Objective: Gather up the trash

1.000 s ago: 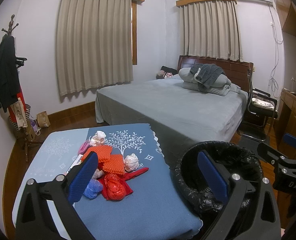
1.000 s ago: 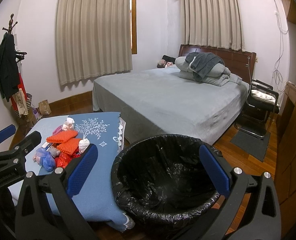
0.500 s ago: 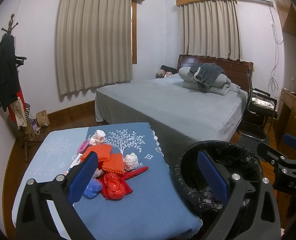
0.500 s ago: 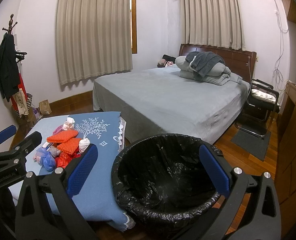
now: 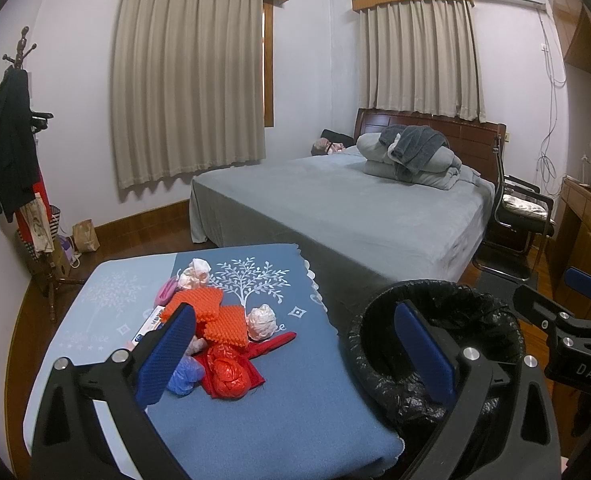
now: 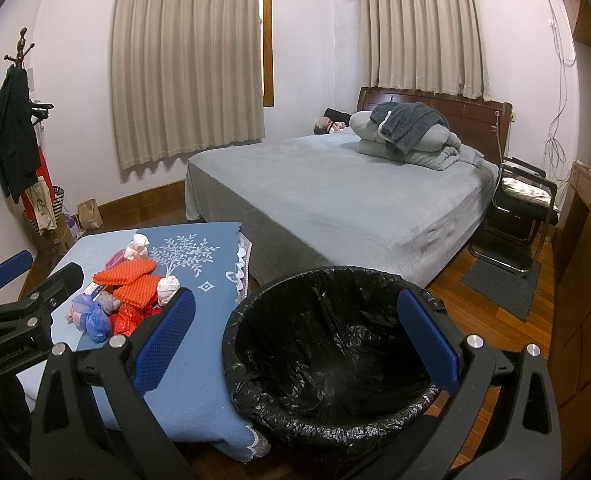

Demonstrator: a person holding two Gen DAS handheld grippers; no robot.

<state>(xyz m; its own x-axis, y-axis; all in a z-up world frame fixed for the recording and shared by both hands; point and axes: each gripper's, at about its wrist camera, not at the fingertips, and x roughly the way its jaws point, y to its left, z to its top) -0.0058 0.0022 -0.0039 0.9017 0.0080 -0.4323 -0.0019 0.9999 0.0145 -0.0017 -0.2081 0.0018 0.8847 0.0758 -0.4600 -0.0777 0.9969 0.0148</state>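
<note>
Meanwhile both hand-held grippers, left [image 5: 295,354] and right [image 6: 297,344], gape empty; the black-lined bin [image 6: 327,428] holds nothing visible.

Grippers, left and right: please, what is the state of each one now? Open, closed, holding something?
Left gripper: open, holding nothing, above the table with the trash pile.
Right gripper: open, holding nothing, above the black-lined bin.

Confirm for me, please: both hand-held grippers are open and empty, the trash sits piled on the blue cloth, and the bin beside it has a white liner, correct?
Nearly. The bin has a black liner, not white, as the right wrist view shows. The rest holds: the left hand-held gripper and right hand-held gripper are open and empty, and the trash sits piled on the blue cloth.
</note>
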